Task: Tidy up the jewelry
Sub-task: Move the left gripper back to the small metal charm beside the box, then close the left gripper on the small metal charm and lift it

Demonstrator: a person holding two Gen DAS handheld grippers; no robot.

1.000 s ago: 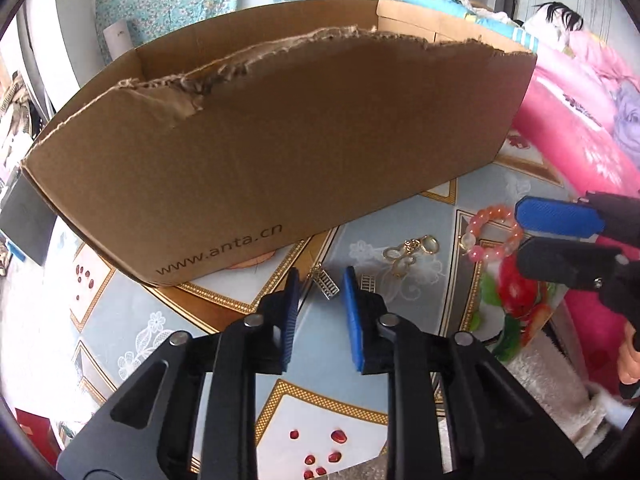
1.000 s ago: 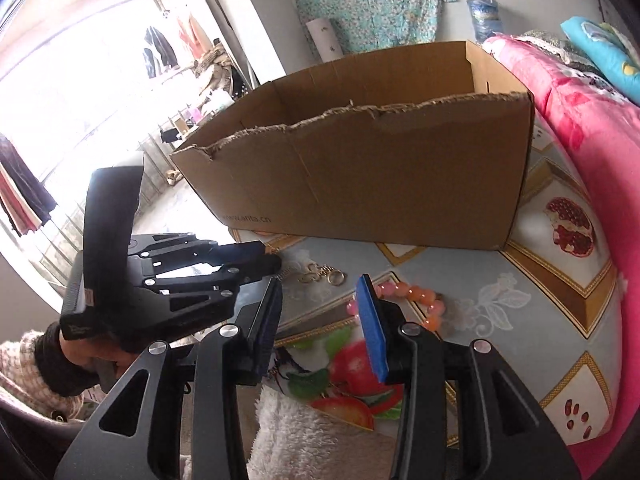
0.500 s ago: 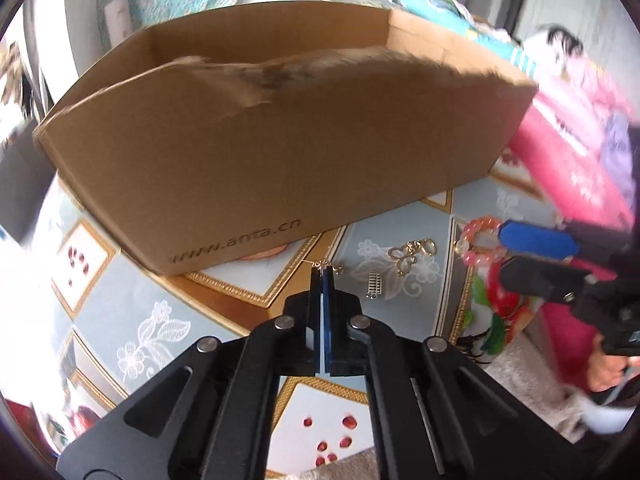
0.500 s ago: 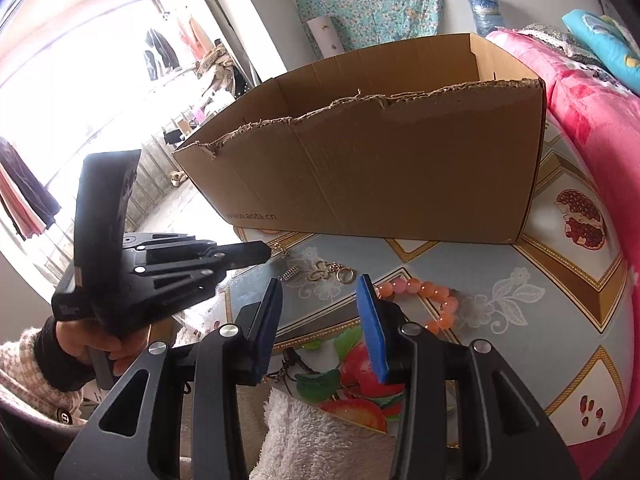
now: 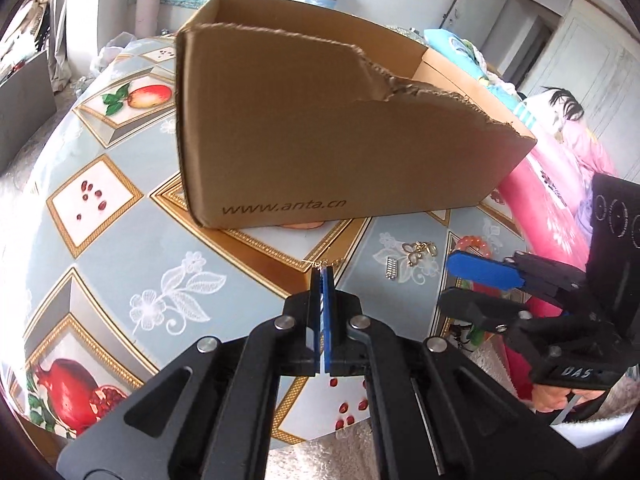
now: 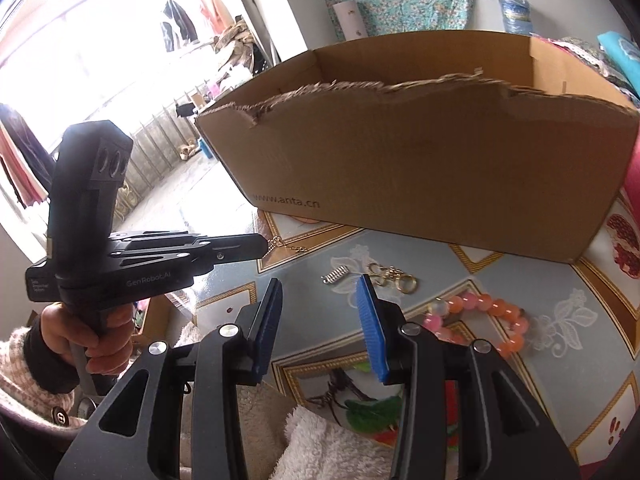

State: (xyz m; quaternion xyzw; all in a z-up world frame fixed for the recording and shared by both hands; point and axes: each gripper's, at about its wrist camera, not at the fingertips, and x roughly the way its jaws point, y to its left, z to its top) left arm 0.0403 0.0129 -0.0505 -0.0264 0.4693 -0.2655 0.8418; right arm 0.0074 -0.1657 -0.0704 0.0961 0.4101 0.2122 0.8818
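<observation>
Left gripper (image 5: 323, 276) jaws clamped on thin gold chain (image 6: 286, 245), just before cardboard box (image 5: 320, 140). Right gripper (image 6: 320, 312) jaws apart, empty, over bench (image 5: 120, 248). Bead bracelet (image 6: 480, 320), gold clasp (image 6: 394, 276) near; box wall blocking beyond.

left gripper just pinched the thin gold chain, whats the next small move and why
Probably lift the left gripper straight up a little. Its jaws are shut on one end of the chain, and the rest trails on the table in front of the box. A short lift frees it before carrying it over the torn wall.
</observation>
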